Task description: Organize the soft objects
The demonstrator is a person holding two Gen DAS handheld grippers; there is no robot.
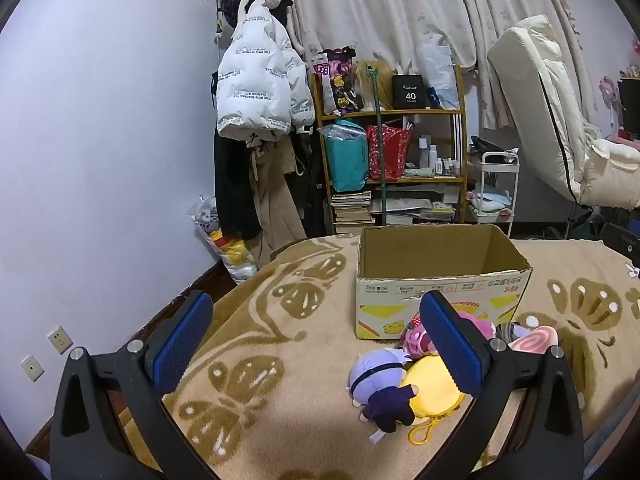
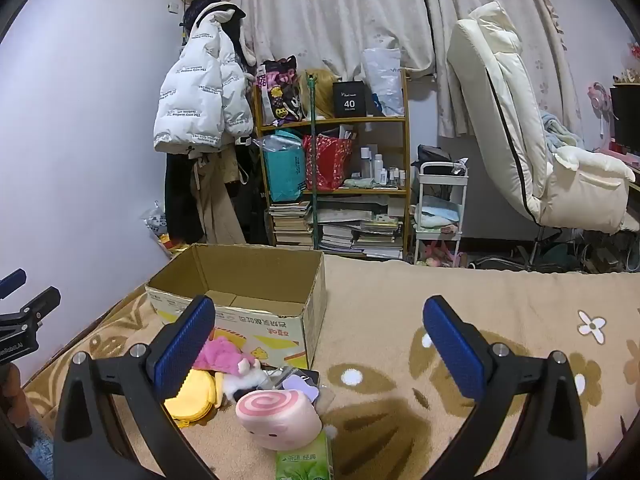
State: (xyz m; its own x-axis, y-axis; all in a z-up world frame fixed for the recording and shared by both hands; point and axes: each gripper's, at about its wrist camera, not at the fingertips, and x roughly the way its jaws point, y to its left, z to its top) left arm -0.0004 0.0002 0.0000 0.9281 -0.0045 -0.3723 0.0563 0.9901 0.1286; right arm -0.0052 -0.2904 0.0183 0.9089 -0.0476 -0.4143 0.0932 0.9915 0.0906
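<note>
An open, empty cardboard box (image 1: 440, 284) stands on the beige patterned blanket (image 1: 280, 344); it also shows in the right wrist view (image 2: 248, 320). In front of it lies a pile of soft toys: a purple-haired doll (image 1: 380, 388), a yellow plush (image 1: 432, 392), a pink plush (image 2: 218, 354), a pink swirl-roll plush (image 2: 276, 416) and a green tissue pack (image 2: 304, 460). My left gripper (image 1: 316, 340) is open and empty, above the blanket left of the pile. My right gripper (image 2: 320, 348) is open and empty, above the pile's right side.
A wooden shelf (image 2: 332, 184) with bags, bottles and books stands behind the bed. A white jacket (image 1: 256, 88) hangs on the wall. A cream recliner chair (image 2: 528, 140) and a small white trolley (image 2: 440, 212) stand at the right.
</note>
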